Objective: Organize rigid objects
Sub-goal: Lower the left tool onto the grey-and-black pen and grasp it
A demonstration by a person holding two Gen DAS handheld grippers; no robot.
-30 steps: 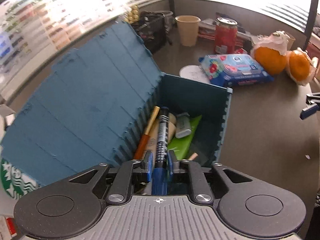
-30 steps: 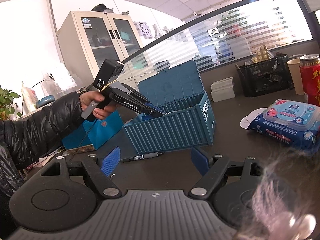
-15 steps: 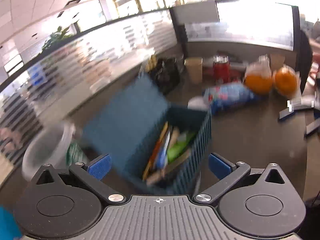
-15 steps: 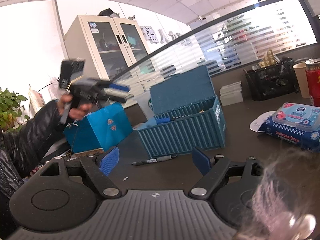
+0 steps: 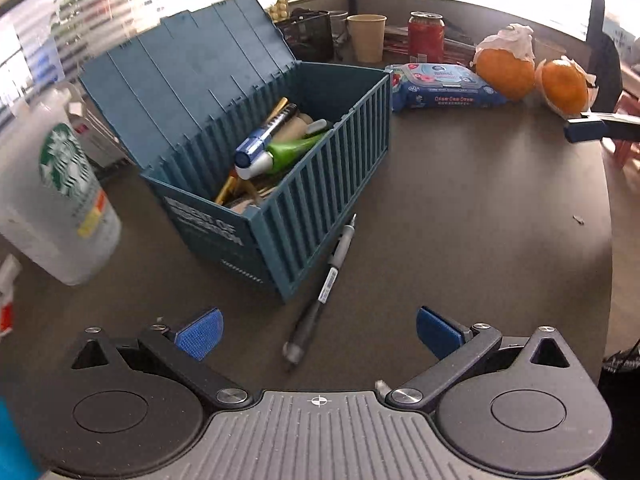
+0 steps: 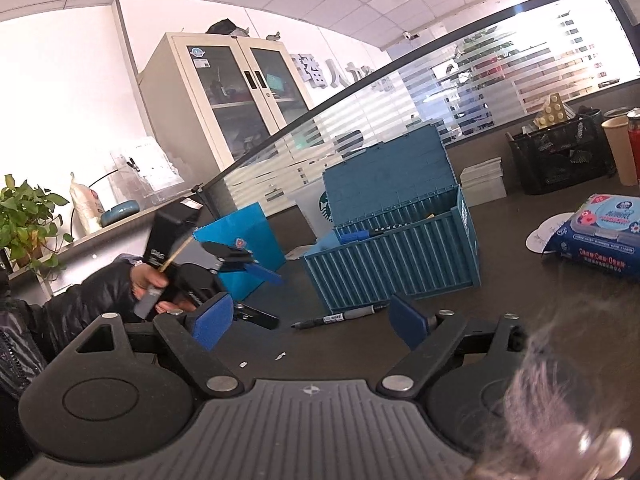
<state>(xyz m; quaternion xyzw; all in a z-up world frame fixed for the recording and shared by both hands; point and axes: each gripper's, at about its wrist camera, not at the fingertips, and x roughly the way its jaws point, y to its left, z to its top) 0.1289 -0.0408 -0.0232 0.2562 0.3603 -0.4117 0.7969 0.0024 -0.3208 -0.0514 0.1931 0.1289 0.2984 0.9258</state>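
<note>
Beside the near long wall of the blue container box [image 5: 320, 184], on the dark surface [image 5: 480, 240], one black-and-grey marker pen [image 5: 320, 292] lies loose, its shaft running almost along that wall and its nearer end just ahead of the left tongs [image 5: 318, 330]. Those tongs are spread wide and carry nothing; the pen sits roughly between the lines of their blue pads without being touched. The right tongs [image 6: 308, 322] are likewise parted and empty, their jaws having just been widening, and they look low across the surface toward the same pen and the box's outer wall.

Inside the box, lid [image 5: 188, 68] tipped back, several things already rest: a blue-and-white marker [image 5: 260, 140], a green tube [image 5: 296, 148], a gold pen [image 5: 276, 108] and some beige pieces beneath that are hard to identify.

Left of the box stands a clear Starbucks cup [image 5: 60, 188]. Beyond the box lie a pack of wet wipes [image 5: 440, 88], two oranges [image 5: 532, 72], a red can [image 5: 426, 38] and a paper cup [image 5: 367, 38].

My judgement: most of the sorting is done; the pen by the box looks like the last loose item of the kind already stowed, and closing the lid may follow.
</note>
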